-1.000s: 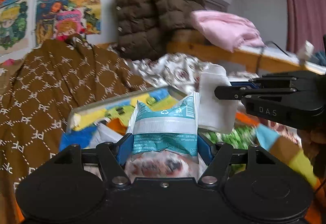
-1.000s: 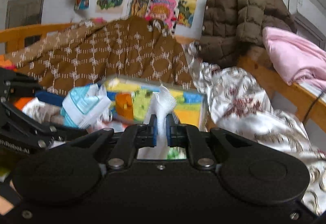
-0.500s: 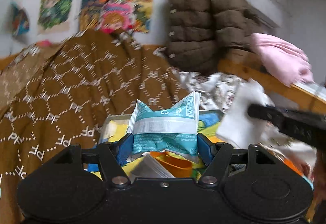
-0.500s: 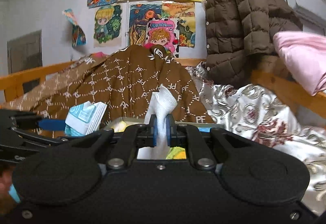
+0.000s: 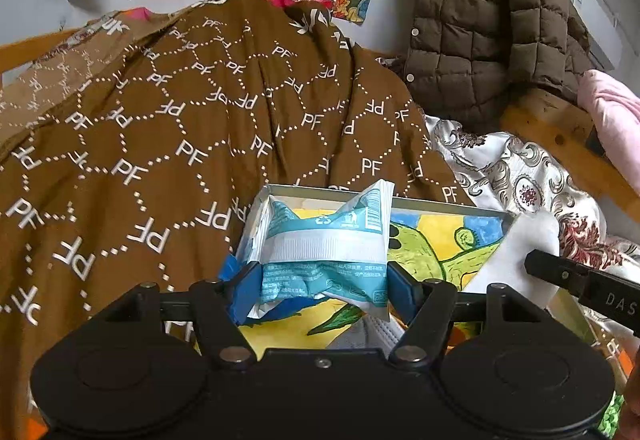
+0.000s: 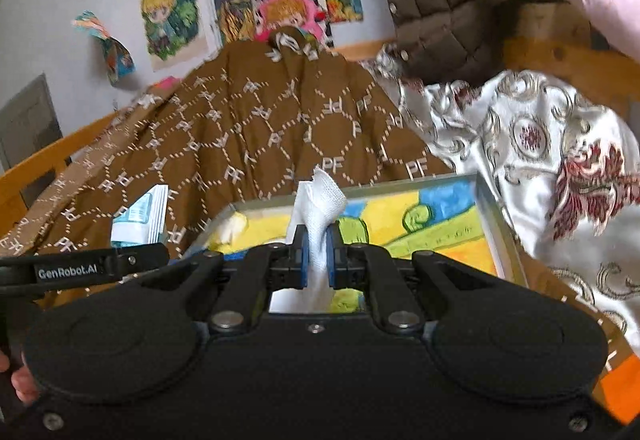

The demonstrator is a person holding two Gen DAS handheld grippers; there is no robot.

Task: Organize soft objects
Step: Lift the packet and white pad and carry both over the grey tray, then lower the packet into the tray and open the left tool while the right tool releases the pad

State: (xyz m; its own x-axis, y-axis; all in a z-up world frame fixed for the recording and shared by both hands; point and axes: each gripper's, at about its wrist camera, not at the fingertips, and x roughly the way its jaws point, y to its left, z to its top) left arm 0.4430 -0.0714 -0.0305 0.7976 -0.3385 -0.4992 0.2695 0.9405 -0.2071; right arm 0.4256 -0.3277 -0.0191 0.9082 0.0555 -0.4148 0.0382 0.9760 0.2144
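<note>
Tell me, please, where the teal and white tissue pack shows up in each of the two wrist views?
Left wrist view: the tissue pack sits low in the centre, clamped between the left tongs.
Right wrist view: the pack appears at the left edge, above the other tool's black arm.
Shared landmark: the brown patterned blanket fills the background behind it in both.

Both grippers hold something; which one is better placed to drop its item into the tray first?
Probably the left gripper: its tissue pack hangs over the tray, while the white cloth sits at its right edge.
</note>
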